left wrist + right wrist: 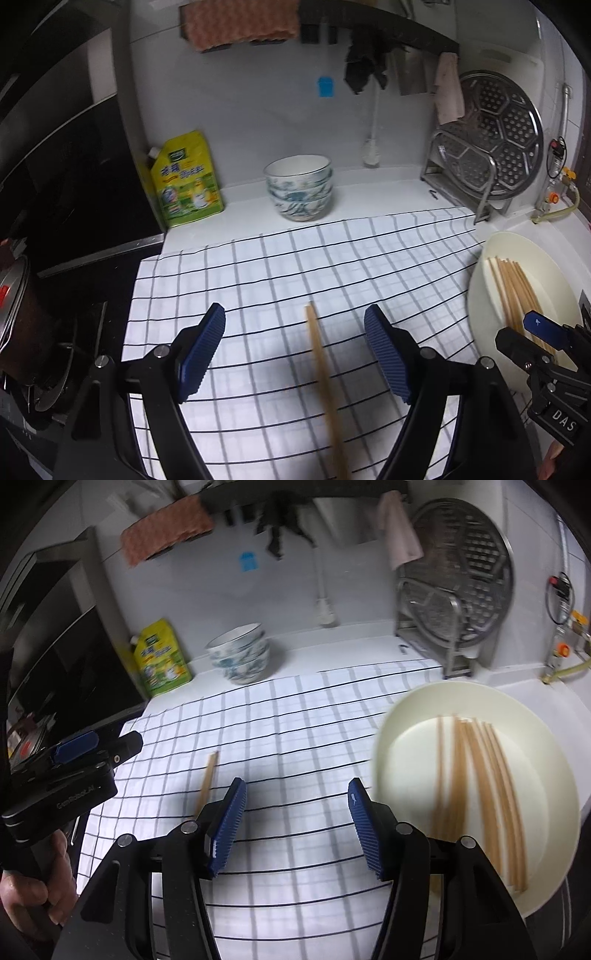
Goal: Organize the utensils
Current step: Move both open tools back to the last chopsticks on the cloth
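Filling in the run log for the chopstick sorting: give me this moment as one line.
left tool: open, empty | right tool: open, empty | loose chopstick: on checked cloth | chopstick bundle: on cream plate

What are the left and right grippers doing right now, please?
Left gripper: open, holding nothing; a chopstick lies between its jaws.
Right gripper: open, empty.

Right gripper [297, 821] open, empty, over checked cloth [295, 720]. Plate [546, 775] of chopsticks [476, 786] at three o'clock; single chopstick [207, 781] at ten o'clock.
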`<control>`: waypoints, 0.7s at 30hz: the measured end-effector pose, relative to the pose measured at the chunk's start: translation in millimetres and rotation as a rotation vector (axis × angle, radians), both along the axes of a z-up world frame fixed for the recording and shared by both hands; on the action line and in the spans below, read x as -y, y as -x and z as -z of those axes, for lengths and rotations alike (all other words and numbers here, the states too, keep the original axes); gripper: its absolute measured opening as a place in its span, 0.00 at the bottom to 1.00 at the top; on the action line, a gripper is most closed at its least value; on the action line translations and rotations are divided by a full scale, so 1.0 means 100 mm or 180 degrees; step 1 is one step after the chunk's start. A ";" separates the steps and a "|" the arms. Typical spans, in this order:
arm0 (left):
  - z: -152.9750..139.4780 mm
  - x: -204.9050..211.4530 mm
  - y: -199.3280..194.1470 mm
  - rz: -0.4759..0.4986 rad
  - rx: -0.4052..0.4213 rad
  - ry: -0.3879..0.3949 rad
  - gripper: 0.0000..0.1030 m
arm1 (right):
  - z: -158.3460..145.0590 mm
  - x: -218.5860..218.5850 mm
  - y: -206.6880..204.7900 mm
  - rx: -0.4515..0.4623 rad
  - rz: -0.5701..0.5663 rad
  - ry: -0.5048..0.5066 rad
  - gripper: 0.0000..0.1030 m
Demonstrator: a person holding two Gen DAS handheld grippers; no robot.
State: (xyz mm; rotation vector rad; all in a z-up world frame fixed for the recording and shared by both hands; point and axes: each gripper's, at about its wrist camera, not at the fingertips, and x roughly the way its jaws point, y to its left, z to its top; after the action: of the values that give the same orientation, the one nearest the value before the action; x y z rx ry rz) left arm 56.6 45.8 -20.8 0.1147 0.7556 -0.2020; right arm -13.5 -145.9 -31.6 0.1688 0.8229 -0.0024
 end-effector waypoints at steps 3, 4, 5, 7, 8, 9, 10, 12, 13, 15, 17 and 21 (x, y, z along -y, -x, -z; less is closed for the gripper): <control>0.06 -0.16 -0.02 -0.0062 -0.0030 0.0005 0.74 | 0.05 -0.19 -0.04 -0.0037 -0.0072 0.0013 0.55; 0.08 -0.23 -0.03 -0.0083 -0.0046 0.0010 0.74 | 0.07 -0.24 -0.05 -0.0050 -0.0092 0.0020 0.55; 0.11 -0.29 -0.03 -0.0106 -0.0063 0.0011 0.74 | 0.10 -0.31 -0.06 -0.0069 -0.0121 0.0028 0.55; 0.15 -0.38 -0.04 -0.0137 -0.0095 0.0010 0.74 | 0.14 -0.40 -0.09 -0.0101 -0.0166 0.0029 0.55; 0.18 -0.42 -0.04 -0.0152 -0.0111 0.0011 0.74 | 0.17 -0.46 -0.10 -0.0128 -0.0196 0.0033 0.55; 0.20 -0.46 -0.04 -0.0167 -0.0127 0.0014 0.74 | 0.20 -0.51 -0.10 -0.0151 -0.0218 0.0034 0.55; 0.22 -0.51 -0.05 -0.0187 -0.0148 0.0018 0.74 | 0.23 -0.56 -0.11 -0.0172 -0.0239 0.0033 0.55; 0.26 -0.60 -0.04 -0.0222 -0.0182 0.0030 0.74 | 0.30 -0.64 -0.13 -0.0221 -0.0282 0.0023 0.55; 0.28 -0.63 -0.04 -0.0237 -0.0191 0.0033 0.74 | 0.34 -0.69 -0.14 -0.0249 -0.0303 0.0017 0.55; 0.31 -0.70 -0.03 -0.0263 -0.0215 0.0044 0.74 | 0.39 -0.75 -0.15 -0.0288 -0.0331 0.0012 0.55; 0.35 -0.76 -0.02 -0.0292 -0.0243 0.0049 0.74 | 0.45 -0.80 -0.16 -0.0330 -0.0357 0.0010 0.55; 0.42 -0.83 -0.01 -0.0316 -0.0292 0.0048 0.74 | 0.56 -0.88 -0.16 -0.0397 -0.0382 0.0013 0.55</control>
State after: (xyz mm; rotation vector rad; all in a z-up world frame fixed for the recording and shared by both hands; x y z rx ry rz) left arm 58.0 128.3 -63.1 0.0535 0.8489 -0.1190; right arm 3.0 -58.3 -87.2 0.1160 0.9564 0.0990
